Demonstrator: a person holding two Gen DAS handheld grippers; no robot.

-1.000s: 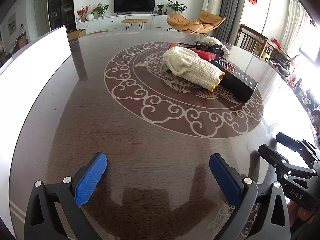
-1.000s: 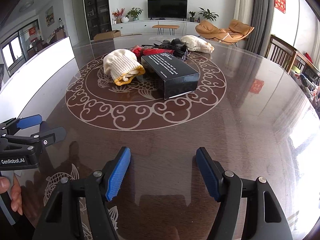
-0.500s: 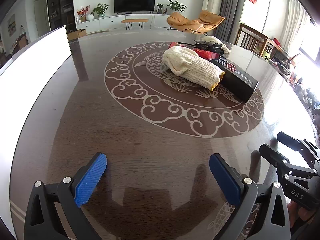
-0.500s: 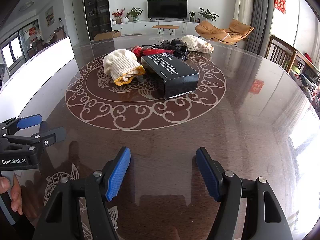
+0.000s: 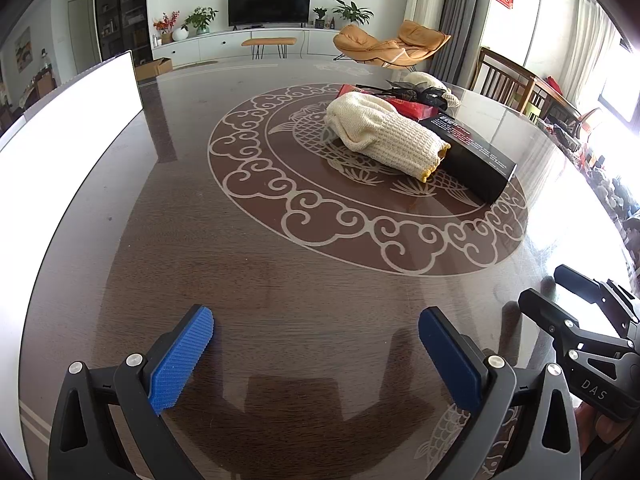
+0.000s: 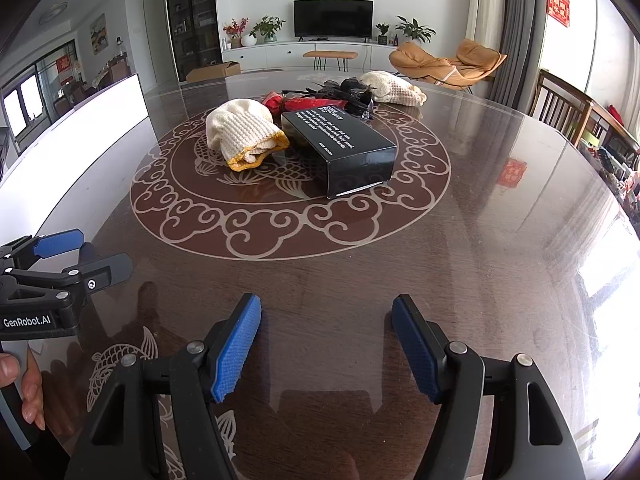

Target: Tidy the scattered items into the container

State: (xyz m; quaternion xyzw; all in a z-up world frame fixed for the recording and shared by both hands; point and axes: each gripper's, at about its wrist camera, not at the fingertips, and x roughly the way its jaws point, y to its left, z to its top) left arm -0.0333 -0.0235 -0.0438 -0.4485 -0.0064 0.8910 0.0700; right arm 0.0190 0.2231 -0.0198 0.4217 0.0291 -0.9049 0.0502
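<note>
Two grippers are hovering over the near edge of the dark wooden table (image 6: 500, 240), both tilted down toward it. Left gripper (image 5: 316, 356) is holding its blue pads wide apart with only bare tabletop between them; right gripper (image 6: 326, 346) is likewise standing with jaws apart and nothing between them. Each is showing at the side of the other's view, and fingers of the person's left hand (image 6: 28, 396) are wrapping its handle. Farther in, inside the pale scroll ring inlaid at the table's centre, the scattered items are lying in a cluster: a cream knitted glove with yellow cuff (image 6: 244, 134) just beside a black box with white lettering (image 6: 340, 148), the two close enough that touching cannot be ruled out. Behind them a red packet (image 5: 404, 106) and a tangle of black items (image 6: 344, 90) are lying together, with a second cream knit piece (image 6: 394, 88) toward the far edge. A white panel (image 5: 60, 132) is running along the left edge. Which thing is serving as the container cannot be told.
</note>
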